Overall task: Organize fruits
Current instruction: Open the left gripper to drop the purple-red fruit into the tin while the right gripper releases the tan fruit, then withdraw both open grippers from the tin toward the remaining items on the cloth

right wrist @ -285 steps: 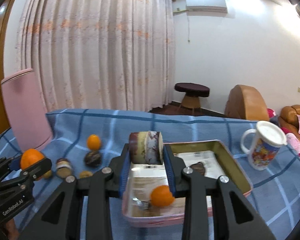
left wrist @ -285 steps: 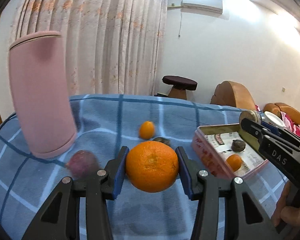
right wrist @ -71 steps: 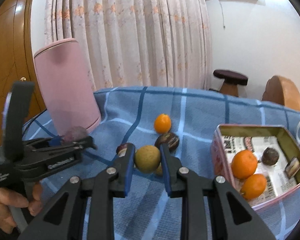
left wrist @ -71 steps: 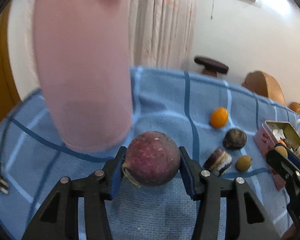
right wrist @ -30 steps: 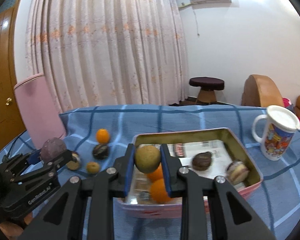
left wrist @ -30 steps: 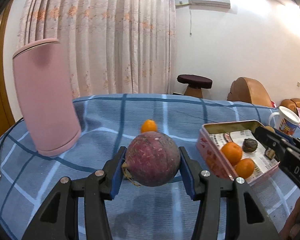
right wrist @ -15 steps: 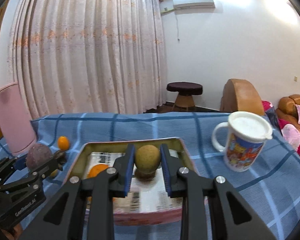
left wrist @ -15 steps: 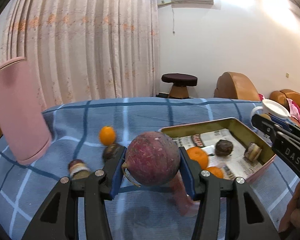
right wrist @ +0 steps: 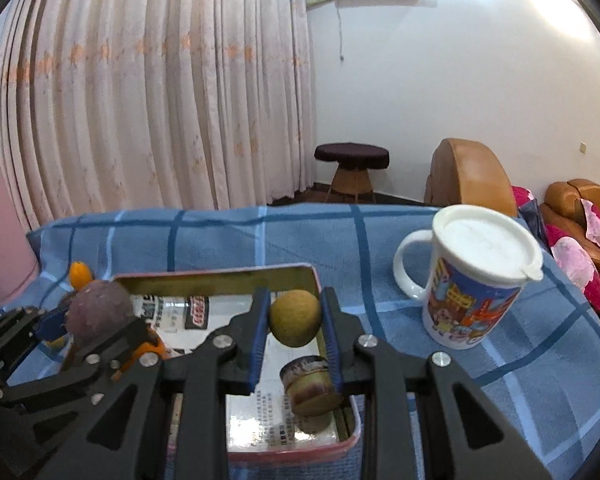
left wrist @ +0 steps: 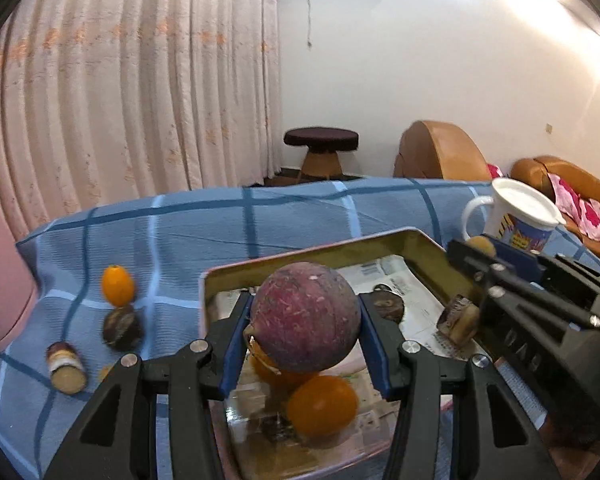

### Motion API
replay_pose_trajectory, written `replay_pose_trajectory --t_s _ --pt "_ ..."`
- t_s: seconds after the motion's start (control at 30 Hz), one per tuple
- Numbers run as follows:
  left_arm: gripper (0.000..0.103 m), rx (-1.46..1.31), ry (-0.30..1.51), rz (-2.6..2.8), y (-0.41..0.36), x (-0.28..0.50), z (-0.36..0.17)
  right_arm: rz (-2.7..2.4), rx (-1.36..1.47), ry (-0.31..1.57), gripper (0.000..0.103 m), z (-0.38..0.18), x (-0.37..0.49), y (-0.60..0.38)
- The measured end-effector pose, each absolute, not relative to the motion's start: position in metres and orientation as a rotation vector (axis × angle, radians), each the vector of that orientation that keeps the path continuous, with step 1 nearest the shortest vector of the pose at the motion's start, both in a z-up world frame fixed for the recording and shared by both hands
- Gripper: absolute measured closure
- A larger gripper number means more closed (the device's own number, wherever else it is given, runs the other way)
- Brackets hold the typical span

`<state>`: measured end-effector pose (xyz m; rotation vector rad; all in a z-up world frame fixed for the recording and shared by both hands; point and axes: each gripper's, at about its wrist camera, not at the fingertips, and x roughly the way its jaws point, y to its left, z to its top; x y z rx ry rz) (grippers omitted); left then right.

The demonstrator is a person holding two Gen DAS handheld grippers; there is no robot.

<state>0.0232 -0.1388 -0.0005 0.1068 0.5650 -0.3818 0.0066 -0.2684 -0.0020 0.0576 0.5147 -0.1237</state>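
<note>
My left gripper (left wrist: 305,322) is shut on a round purple passion fruit (left wrist: 305,316) and holds it above the near left part of the metal tin (left wrist: 332,250). Two oranges (left wrist: 322,406) lie in the tin under it, with a dark fruit (left wrist: 388,304) and a cut sugarcane piece (left wrist: 458,320) further in. In the right wrist view my right gripper (right wrist: 295,322) is shut on a small yellow-brown longan (right wrist: 295,317) over the tin's right end (right wrist: 220,276), above the cane piece (right wrist: 310,386). The left gripper (right wrist: 80,320) shows there at the left with its fruit (right wrist: 99,312).
On the blue checked cloth (left wrist: 180,236) left of the tin lie a small orange kumquat (left wrist: 117,285), a dark round fruit (left wrist: 122,327) and another cane piece (left wrist: 66,368). A lidded printed mug (right wrist: 476,276) stands right of the tin. A pink cylinder (left wrist: 0,276) is at far left.
Both grippers have swung rightward over the tin with their fruits still gripped. The passion fruit now hangs above the oranges, and the longan has moved to the tin's right end near the mug.
</note>
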Motion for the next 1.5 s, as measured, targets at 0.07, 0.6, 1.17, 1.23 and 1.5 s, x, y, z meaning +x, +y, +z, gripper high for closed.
replay_pose_trajectory --t_s 0.07,0.6,1.17,1.23,1.5 --pt "0.050 0.113 0.590 -0.383 -0.143 0.027 -0.002 -0.118 0.059 0.546 0.074 -0.006 0.011 -0.269" --pt "0.050 0.117 0.604 -0.388 -0.143 0.029 -0.003 -0.035 0.145 0.628 0.073 -0.017 0.020 -0.281" --pt "0.014 0.033 0.554 -0.370 -0.128 0.022 0.006 0.104 0.405 0.545 0.020 -0.006 0.010 -0.306" --pt "0.014 0.068 0.536 -0.377 -0.133 0.018 0.007 0.084 0.377 0.512 0.003 0.001 0.004 -0.301" --pt "0.014 0.124 0.477 -0.348 -0.137 0.010 0.012 0.074 0.283 0.446 0.003 0.016 -0.006 -0.283"
